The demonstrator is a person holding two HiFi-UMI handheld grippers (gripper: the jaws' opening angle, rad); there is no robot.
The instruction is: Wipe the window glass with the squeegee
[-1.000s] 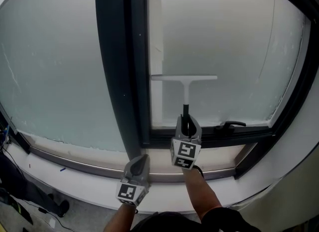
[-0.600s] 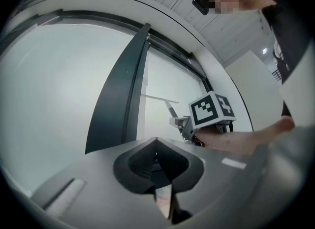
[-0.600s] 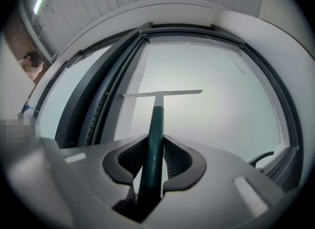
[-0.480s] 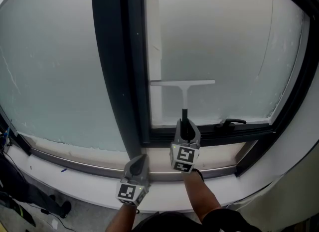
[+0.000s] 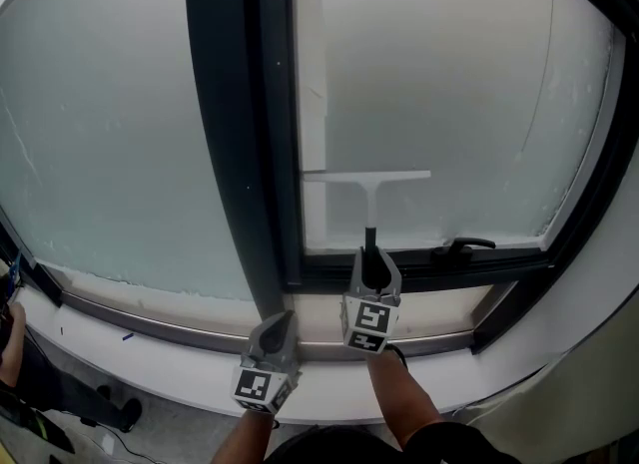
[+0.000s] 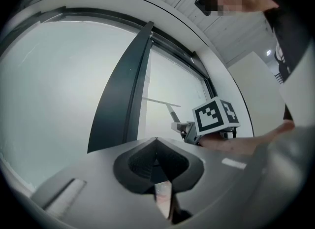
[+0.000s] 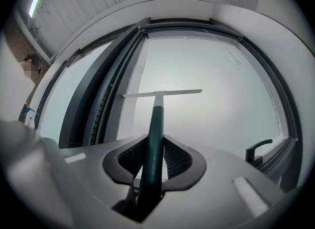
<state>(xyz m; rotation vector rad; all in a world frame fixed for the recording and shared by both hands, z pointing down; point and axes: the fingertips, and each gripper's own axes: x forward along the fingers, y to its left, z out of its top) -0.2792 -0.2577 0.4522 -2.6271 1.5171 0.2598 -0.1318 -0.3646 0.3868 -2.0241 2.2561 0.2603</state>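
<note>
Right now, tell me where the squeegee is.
In the head view the squeegee sits centre, blade low on the right pane, right of the dark mullion and up-left of the window handle; the right tool grips its shaft.

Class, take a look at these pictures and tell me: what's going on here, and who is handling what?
A person stands at a window with a gripper in each hand. The right gripper is shut on the dark handle of a squeegee, whose blade lies level against the lower part of the right-hand window glass. The left gripper is shut with nothing in it and sits low by the sill, below the dark frame post.
</note>
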